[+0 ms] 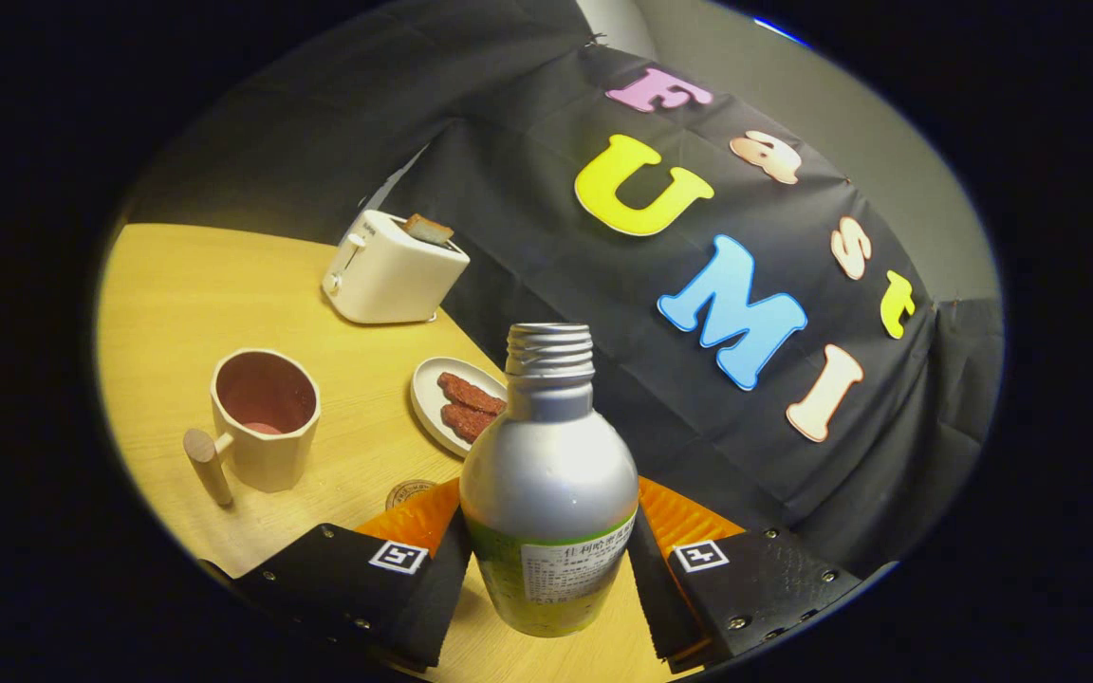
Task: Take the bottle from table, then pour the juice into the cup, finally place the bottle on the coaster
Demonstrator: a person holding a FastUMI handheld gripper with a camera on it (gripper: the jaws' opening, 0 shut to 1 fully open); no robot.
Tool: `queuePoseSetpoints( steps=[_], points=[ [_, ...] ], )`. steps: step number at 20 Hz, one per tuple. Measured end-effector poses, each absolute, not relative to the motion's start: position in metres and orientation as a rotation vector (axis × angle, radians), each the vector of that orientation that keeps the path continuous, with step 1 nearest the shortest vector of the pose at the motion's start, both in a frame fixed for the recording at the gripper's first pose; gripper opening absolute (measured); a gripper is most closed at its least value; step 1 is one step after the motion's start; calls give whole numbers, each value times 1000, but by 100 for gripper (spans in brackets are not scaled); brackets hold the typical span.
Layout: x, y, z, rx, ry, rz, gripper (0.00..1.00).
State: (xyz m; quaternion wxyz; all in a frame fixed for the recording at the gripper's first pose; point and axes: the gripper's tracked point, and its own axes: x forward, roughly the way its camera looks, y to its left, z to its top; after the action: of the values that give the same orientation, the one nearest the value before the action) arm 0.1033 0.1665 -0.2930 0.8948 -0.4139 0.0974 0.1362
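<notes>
A silver bottle [546,474] with a green label and an open threaded neck stands upright between my fingers, and my gripper [546,545] is shut on its lower body. Off to the left of the bottle, the cream cup [262,417] with a wooden peg handle sits on the wooden table [186,294]; some pinkish liquid lies at its bottom. Just beyond my left finger [418,522], a small round coaster [407,492] peeks out, mostly hidden.
A white plate [431,394] with two reddish-brown pieces lies behind the bottle. Farther back stands a cream toaster [390,275] with toast in its slot. The table's curved edge runs past plate and toaster, with the black booth cloth beyond.
</notes>
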Motion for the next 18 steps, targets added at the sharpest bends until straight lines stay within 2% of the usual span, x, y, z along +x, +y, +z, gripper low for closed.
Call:
queuePoseSetpoints(
  steps=[18],
  points=[
    [88,208,-329,-1346,160,419,80]
  ],
)
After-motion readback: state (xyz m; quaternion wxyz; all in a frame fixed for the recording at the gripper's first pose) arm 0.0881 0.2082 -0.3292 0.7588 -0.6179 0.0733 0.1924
